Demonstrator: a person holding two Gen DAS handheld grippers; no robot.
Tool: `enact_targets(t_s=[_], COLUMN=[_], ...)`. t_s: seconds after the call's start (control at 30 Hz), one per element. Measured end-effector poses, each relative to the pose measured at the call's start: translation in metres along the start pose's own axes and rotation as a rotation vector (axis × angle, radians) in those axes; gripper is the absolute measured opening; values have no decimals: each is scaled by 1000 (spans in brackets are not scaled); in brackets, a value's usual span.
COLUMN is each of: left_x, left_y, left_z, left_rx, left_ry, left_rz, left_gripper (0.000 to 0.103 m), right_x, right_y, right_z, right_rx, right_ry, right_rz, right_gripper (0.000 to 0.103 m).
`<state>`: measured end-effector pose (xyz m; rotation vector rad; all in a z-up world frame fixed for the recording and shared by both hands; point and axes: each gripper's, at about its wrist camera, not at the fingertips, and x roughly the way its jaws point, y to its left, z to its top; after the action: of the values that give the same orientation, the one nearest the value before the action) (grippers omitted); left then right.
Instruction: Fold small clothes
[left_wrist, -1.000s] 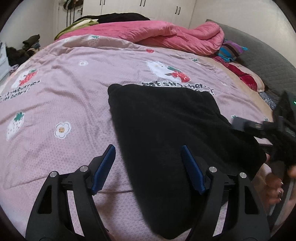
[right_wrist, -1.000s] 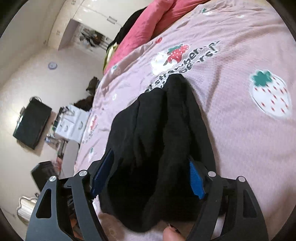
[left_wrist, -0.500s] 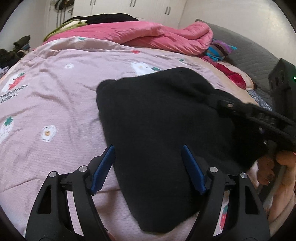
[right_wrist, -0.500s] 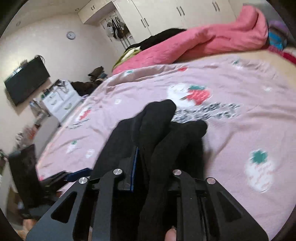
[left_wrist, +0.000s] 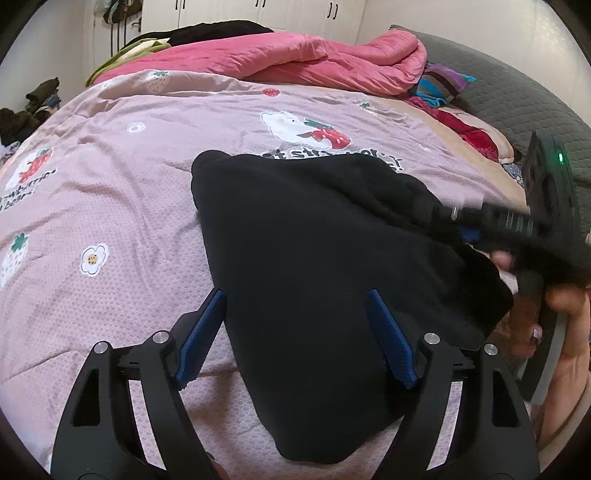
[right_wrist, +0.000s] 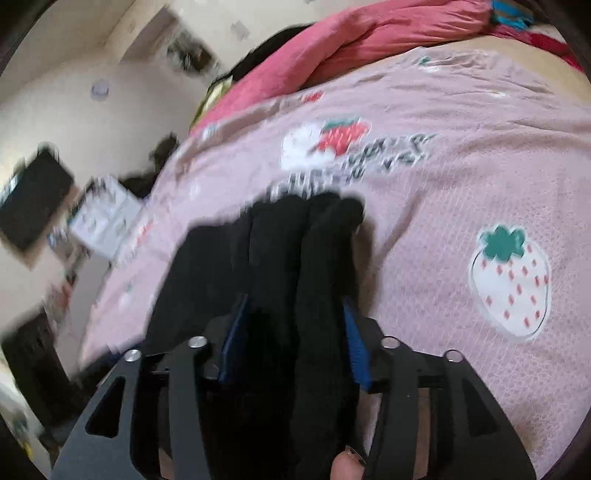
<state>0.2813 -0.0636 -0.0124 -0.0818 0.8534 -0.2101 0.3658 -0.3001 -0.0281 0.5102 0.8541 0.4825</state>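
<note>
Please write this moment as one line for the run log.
stage: folding | left gripper: open, over black garment | right gripper: shut on black garment | surface: pink bedspread

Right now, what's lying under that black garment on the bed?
The pink strawberry-print bedspread shows all around the black garment, which covers part of its printed lettering. Anything else beneath is hidden.

A small black garment of soft, fleecy fabric (left_wrist: 314, 258) lies spread on the pink strawberry-print bedspread (left_wrist: 110, 206), one rounded corner pointing up the bed and its near end tapering to a blunt tip. Its right edge is bunched into thick vertical folds (right_wrist: 314, 280) and lifted off the bedspread, while the rest lies fairly flat.
</note>
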Motion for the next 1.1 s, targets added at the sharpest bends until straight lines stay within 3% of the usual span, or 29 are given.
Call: enact_targets(t_s=[0.1,0.17,0.2,0.23,0.3,0.43,0.6,0.7,0.77,0.83,1.0,1.1], left_x=[0,0,0,1,1,1,1,2,1,1,-4,-11], left_y=[1,1,1,1,1,0,0,-3,-3,-2,-1,1], left_z=[0,0,0,0,1,1,1,1,0,-1,-2,-1], left_rx=[-5,-3,-2,-2,-8,-9,-8,0,1,-5,-19,-30], left_ry=[2,0,-1,-1,-1,-4,-3,-4,-6,-6,-13,-26], left_rz=[-6,-5,-5,-4,-4,3,-7,-2,2,1,6,2], left_gripper=[72,72,72,72,72,72,73,75,75,75,80,85], right_x=[14,25,32,36,31,9,37,44,43,41,13,-15], right_y=[-9,-7,-2,5,28,60,31,20,18,16,20,26], right_z=[19,24,25,26,24,23,22,16,16,15,7,-1], right_rx=[72,45,12,-31,-163,-341,-317,-318,-309,-295,-295,-290], right_ry=[29,56,68,69,19,-97,-16,-3,-13,-23,-78,-138], right_rz=[29,8,-12,-29,-60,-42,-211,-253,-283,-317,-387,-395], right_gripper=[58,51,30,16,12,11,11,14,24,39,55,77])
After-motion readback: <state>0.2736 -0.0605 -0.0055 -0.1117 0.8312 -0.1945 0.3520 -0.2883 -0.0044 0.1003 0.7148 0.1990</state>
